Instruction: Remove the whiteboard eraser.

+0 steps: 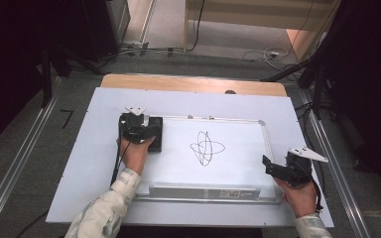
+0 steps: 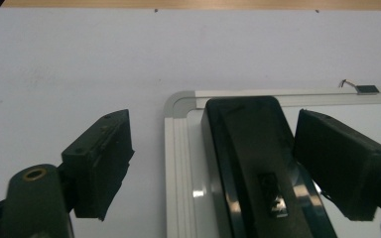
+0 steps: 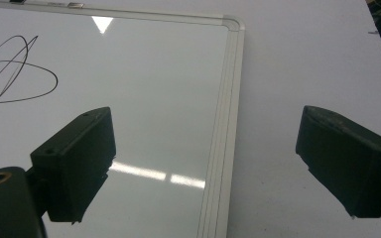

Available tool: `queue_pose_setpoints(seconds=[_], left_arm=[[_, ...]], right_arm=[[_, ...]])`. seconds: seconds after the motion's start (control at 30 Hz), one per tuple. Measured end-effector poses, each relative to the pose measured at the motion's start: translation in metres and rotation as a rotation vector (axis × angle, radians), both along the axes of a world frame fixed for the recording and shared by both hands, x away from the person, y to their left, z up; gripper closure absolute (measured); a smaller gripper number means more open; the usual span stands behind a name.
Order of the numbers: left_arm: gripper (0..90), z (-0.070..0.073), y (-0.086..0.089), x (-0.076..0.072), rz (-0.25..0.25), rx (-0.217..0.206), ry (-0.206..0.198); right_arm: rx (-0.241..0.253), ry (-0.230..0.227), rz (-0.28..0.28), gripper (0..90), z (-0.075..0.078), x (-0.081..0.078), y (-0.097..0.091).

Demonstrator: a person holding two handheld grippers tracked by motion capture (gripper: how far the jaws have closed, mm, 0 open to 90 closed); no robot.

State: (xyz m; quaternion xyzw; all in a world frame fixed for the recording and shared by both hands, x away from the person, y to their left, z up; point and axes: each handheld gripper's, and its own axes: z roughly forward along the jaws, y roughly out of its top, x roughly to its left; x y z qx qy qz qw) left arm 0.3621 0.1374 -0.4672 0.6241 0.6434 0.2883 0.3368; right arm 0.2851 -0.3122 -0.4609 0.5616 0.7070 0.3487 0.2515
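Left gripper over the black eraser at the whiteboard's corner

In the left gripper view the left gripper [image 2: 213,168] stands part-open around the black eraser [image 2: 258,163]; its right jaw is close against the eraser's side, its left jaw well clear, over the white sheet [image 2: 79,59]. The eraser lies on the whiteboard [image 2: 178,163], lower centre to right of frame. At lower right of the high view, the right gripper [image 1: 268,166] gapes wide over the board's edge, holding nothing; the black scribble [image 1: 207,148] sits mid-board.
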Motion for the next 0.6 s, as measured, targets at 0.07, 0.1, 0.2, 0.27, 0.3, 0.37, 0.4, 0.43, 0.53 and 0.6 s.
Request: queue_pose_setpoints(seconds=[0.07,0.1,0.2,0.27,0.3,0.37,0.4,0.43,0.53,0.6], left_arm=[[19.7,-0.001,-0.004,0.005,-0.011,0.005,0.006],[21.0,-0.003,-0.007,0.009,-0.025,0.006,0.022],[25.3,-0.006,-0.013,0.014,-0.032,0.013,0.032],[27.2,-0.008,-0.015,0.017,-0.035,0.006,0.04],[28.2,-0.008,-0.015,0.017,-0.035,0.006,0.04],[30.3,-0.01,-0.017,0.019,-0.033,0.001,0.048],[31.2,-0.012,-0.018,0.02,-0.034,0.009,0.057],[31.8,-0.012,-0.018,0.02,-0.034,0.009,0.057],[35.0,-0.015,-0.02,0.021,-0.031,0.007,0.065],[37.0,-0.016,-0.022,0.021,-0.035,0.013,0.064]], right_arm=[[-0.001,0.0,0.0,7.3,0.0,0.0,0.0],[-0.003,-0.001,0.0,7.3,0.0,0.0,0.0],[-0.004,-0.001,-0.001,7.3,0.0,0.0,0.0],[-0.005,0.0,-0.002,7.3,0.0,0.0,0.0],[-0.005,0.0,-0.002,7.3,0.0,0.0,0.0],[-0.006,0.0,-0.003,7.4,0.0,0.0,0.0],[-0.006,0.0,-0.003,7.3,0.0,0.0,0.0],[-0.006,0.0,-0.003,7.3,0.0,0.0,0.0],[-0.007,0.0,-0.002,7.4,0.0,0.0,0.0],[-0.007,0.0,-0.002,7.4,0.0,0.0,0.001]])
